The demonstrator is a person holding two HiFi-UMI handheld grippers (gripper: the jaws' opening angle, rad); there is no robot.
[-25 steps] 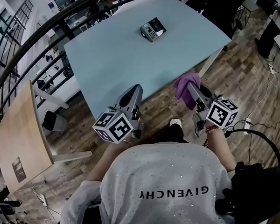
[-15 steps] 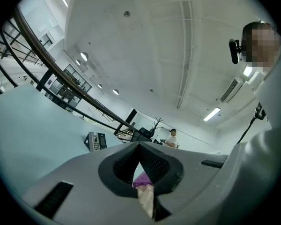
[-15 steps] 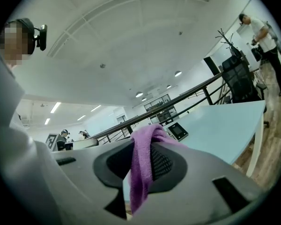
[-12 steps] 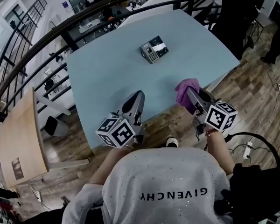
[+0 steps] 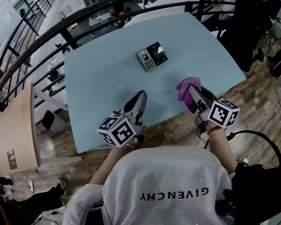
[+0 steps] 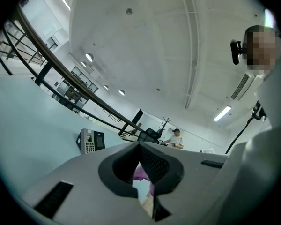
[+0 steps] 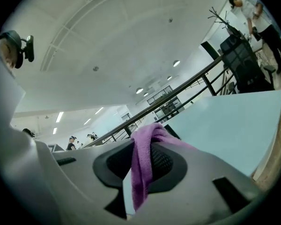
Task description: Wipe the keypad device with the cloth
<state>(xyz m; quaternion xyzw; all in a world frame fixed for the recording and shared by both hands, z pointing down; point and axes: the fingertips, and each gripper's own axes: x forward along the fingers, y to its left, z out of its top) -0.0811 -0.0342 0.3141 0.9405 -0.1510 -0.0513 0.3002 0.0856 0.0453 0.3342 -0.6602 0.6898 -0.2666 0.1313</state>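
clamped on purple cloth (image 5: pixel 184 88) at right gripper (image 5: pixel 191 90), closed empty at left gripper (image 5: pixel 141 95); risks shoving unbraced far keypad device (image 5: pixel 151 57) away while wiping.

on my feed the left hand-held gripper (image 5: pixel 141 95) and the right hand-held gripper (image 5: pixel 191 87) are pale grey moulded shells with black ribbed pads inside. behind each sits a black-and-white marker cube: left cube (image 5: pixel 116 131), right cube (image 5: pixel 223 113). the t-shirt (image 5: pixel 164 182) is light grey, speckled, with dark "givenchy" lettering. a thin band (image 5: pixel 214 130) circles the wrist behind the right cube.
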